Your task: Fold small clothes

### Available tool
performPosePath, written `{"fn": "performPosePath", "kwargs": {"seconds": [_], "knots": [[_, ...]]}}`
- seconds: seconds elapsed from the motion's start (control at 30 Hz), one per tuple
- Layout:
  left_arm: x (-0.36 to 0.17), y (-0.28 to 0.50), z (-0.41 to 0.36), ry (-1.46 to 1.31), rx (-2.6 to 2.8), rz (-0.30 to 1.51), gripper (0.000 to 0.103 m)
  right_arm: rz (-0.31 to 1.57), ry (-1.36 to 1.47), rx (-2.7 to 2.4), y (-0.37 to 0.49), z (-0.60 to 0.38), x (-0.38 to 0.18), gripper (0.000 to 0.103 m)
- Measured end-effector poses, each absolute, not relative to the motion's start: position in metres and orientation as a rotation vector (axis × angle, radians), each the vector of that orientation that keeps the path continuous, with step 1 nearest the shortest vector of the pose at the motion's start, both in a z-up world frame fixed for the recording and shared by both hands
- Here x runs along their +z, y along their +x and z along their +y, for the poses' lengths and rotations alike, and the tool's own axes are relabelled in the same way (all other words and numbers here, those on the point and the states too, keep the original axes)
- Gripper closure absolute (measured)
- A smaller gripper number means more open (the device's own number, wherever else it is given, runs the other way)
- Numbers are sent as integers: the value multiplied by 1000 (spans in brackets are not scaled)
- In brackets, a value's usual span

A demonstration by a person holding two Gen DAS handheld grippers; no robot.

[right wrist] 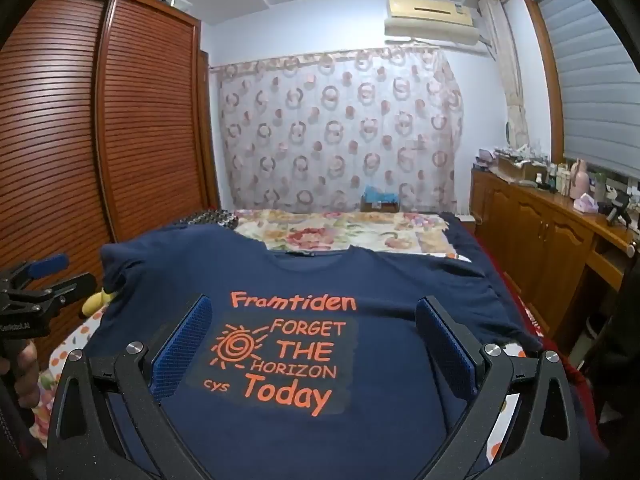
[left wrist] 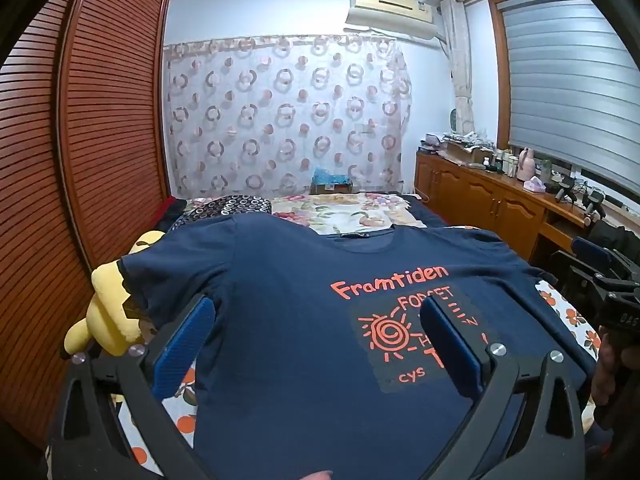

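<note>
A navy T-shirt (left wrist: 288, 320) with orange print lies spread flat, front up, on the bed, collar away from me; it also shows in the right wrist view (right wrist: 360, 280). My left gripper (left wrist: 320, 320) is open, its blue-padded fingers (left wrist: 184, 344) hovering over the shirt's left half and holding nothing. My right gripper (right wrist: 316, 328) is open above the printed chest, also empty. Each gripper shows at the edge of the other's view, the right one (left wrist: 600, 276) and the left one (right wrist: 36, 280).
A yellow plush toy (left wrist: 116, 304) lies at the shirt's left sleeve. The bed has a floral sheet (right wrist: 344, 232) beyond the collar. A slatted wooden wardrobe (left wrist: 80, 140) stands left, a cluttered low cabinet (right wrist: 552, 216) right, a patterned curtain (left wrist: 284, 116) behind.
</note>
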State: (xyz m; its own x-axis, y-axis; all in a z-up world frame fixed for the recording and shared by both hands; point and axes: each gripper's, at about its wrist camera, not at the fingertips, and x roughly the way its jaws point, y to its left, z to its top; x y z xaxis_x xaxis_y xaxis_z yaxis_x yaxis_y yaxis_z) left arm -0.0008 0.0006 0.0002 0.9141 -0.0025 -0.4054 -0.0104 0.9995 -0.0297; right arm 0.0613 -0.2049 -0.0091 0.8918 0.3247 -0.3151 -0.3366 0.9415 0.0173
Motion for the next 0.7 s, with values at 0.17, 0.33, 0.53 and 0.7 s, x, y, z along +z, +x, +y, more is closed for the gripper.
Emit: {"fn": "performPosePath", "kwargs": {"seconds": [0.17,0.33,0.53,0.7], "knots": [[1,-2,1,-28,6,412,0,329,-38,343,61,-204,-9,0],[0,-2,1,-23,5,411,0,322,-33,343,60,-206,-7,0],[3,-2,2,-19,7,410,0,324,-31,344,60,-203,-8,0],[5,-2,3,-18,9,408,0,325,-32,345,60,-202,-9,0]]}}
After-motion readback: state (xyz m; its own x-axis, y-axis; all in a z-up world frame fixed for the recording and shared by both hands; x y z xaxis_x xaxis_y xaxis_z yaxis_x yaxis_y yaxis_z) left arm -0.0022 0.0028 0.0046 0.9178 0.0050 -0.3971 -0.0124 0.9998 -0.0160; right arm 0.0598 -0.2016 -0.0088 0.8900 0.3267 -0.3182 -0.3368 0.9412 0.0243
